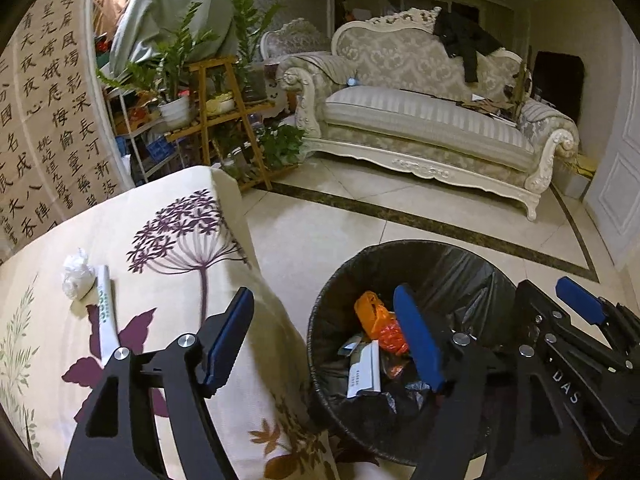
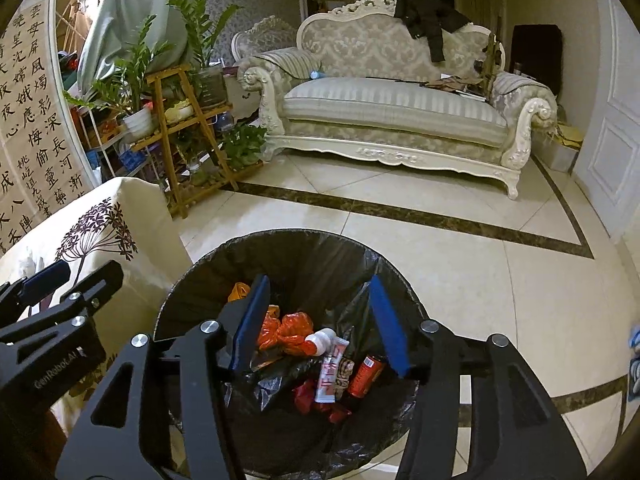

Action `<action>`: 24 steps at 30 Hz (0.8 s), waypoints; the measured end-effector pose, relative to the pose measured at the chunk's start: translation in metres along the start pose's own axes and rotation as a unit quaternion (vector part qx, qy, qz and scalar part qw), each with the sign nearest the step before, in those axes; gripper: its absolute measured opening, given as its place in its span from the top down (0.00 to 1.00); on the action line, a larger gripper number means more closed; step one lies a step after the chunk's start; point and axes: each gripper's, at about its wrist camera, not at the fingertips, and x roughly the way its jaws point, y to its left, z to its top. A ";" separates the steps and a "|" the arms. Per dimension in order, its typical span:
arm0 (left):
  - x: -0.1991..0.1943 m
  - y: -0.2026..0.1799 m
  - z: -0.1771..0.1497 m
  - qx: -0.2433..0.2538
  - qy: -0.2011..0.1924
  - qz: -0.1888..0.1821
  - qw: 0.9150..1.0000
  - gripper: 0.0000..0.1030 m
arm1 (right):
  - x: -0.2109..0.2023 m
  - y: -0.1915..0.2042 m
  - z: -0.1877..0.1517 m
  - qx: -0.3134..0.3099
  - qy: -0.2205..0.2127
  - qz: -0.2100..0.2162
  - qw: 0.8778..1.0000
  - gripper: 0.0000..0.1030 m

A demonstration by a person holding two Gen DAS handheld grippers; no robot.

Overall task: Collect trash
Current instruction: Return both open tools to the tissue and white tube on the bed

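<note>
Right wrist view: right tongs (image 2: 318, 326) spread, nothing pinched, held over lined bin (image 2: 224, 256) (drop spot, likely). Left tongs (image 1: 324, 340) spread, empty, straddling bin rim and tabletop (image 1: 168, 248). Remaining trash: tissue wad (image 1: 78, 274), tube (image 1: 105, 312) on tabletop.

Left gripper (image 1: 324, 336) pitched down, jaws spread wide, nothing between the blue pads (image 1: 230, 338). Right gripper (image 2: 318, 326) also pitched down, jaws parted, pads clear of everything. In the left wrist view the right gripper sits at 4 o'clock; in the right wrist view the left sits at 9 o'clock.
</note>
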 end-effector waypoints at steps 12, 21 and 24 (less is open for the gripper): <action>-0.016 0.046 -0.008 -0.033 -0.006 0.047 0.998 0.25 | -0.004 0.032 0.000 -0.012 0.002 0.022 1.000 0.33; -0.033 0.106 -0.026 -0.067 -0.002 0.097 0.993 0.23 | -0.010 0.086 -0.001 -0.050 0.006 0.069 0.996 0.31; -0.038 0.128 -0.031 -0.080 -0.001 0.118 0.990 0.23 | -0.013 0.109 -0.001 -0.066 0.007 0.086 0.994 0.30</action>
